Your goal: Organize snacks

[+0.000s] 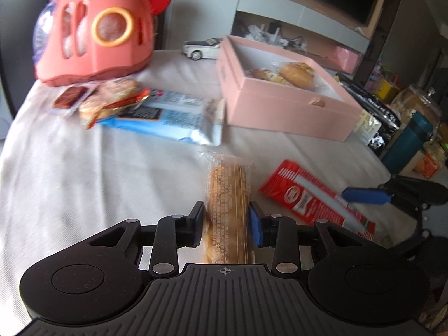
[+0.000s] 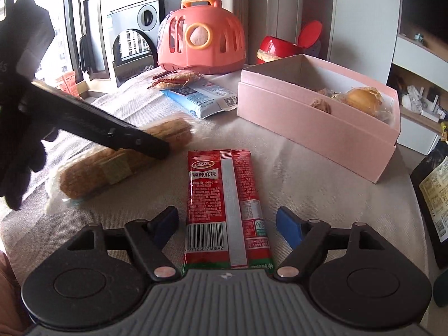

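A long bread loaf in a clear wrapper [image 1: 227, 196] lies on the white cloth, and my left gripper [image 1: 226, 225] is shut on its near half, a pad pressed against each side. In the right wrist view the same loaf [image 2: 92, 173] lies at the left under a black finger [image 2: 126, 137] of that gripper, held by a black-gloved hand [image 2: 19, 154]. A red spicy-strip packet [image 2: 224, 196] lies flat between the fingers of my right gripper [image 2: 226, 215], which is open with a gap on each side. The open pink box [image 2: 308, 128] behind holds wrapped buns.
A blue-and-white snack bag [image 1: 168, 114] and small wrapped cakes [image 1: 112, 98] lie left of the pink box [image 1: 280, 112]. A coral toy carrier [image 1: 95, 33] and toy car [image 1: 203, 48] stand at the back. A teal bottle [image 1: 408, 145] and black bag [image 2: 436, 196] sit at the right.
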The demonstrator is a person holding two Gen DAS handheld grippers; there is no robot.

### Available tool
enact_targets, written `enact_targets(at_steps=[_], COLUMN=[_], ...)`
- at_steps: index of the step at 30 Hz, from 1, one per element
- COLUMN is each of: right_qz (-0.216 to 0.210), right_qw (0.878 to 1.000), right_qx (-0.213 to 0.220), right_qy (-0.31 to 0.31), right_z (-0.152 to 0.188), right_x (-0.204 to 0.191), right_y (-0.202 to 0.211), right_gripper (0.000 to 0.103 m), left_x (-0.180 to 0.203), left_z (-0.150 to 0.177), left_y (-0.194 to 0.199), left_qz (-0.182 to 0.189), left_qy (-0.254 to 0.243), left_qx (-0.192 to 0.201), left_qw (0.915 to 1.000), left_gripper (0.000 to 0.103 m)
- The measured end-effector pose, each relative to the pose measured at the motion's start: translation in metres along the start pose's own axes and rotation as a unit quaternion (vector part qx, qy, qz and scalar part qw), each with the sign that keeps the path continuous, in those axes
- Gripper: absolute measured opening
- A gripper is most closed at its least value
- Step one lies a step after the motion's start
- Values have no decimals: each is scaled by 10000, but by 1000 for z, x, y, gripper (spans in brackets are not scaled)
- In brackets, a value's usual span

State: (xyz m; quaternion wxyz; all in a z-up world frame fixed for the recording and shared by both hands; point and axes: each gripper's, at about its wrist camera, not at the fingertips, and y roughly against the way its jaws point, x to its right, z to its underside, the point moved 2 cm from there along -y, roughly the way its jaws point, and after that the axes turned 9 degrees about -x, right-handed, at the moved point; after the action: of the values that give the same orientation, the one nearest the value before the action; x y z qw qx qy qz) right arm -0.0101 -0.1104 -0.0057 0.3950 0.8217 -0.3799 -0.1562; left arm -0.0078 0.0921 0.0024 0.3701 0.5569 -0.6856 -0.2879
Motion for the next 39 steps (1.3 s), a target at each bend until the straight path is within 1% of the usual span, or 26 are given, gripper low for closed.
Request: enact_targets(at_steps=[2,5,6,10,15,20,22,24,28,30,34,36,37,39], right_qz=[-19,-149,-164,-164,-215,-278,-324,-331,-172,-96,-44,-38,-42,-29], right_qw=[10000,9999,9998,9998,9996,9992,9991,9991,9993,9992,9986,9981,9980,9981], right_qx=[2,-52,-81,-129,-172,-238,-260,-264,-318,-364,-516,-591,-606,-591], right_qy=[-16,27,68,73,93,184,97,-28,-115,-124,-74,-140,-171,-167], right_z=[0,0,-1,0,1,-1,-7,-15,-32,-38,-54,-60,-60,-57], right_x=[0,-1,-3,-4,-5,-6,-3,-1,-1,-2,-3,-2,-1,-2], right_y=[0,-2,-3,-3,-3,-3,-6,-10,-20,-24,-31,-35,-35,-33], right_gripper=[80,93,94,97,100,102,100,95,87,82,76,72,71,66], left_x=[-5,-11,-12,-10,-3,-8,-11,-13,-14,-14,-14,-12,-9,-6], left_z=[5,10,11,13,18,22,23,24,24,21,11,9,11,16], left_y=[4,7,8,7,7,8,8,9,9,8,8,7,8,10], left_qz=[76,260,281,238,126,253,334,404,423,402,354,272,238,239], left_qy=[114,275,308,408,219,282,340,428,455,446,580,576,538,456], left_qx=[-63,-85,-63,29,152,282,309,324,318,238,-53,-154,-178,-178], left_qw=[9999,9992,9991,9989,9996,9989,9984,9977,9976,9979,9977,9978,9981,9985], left_gripper=[38,38,39,40,39,39,39,39,39,39,39,38,38,39])
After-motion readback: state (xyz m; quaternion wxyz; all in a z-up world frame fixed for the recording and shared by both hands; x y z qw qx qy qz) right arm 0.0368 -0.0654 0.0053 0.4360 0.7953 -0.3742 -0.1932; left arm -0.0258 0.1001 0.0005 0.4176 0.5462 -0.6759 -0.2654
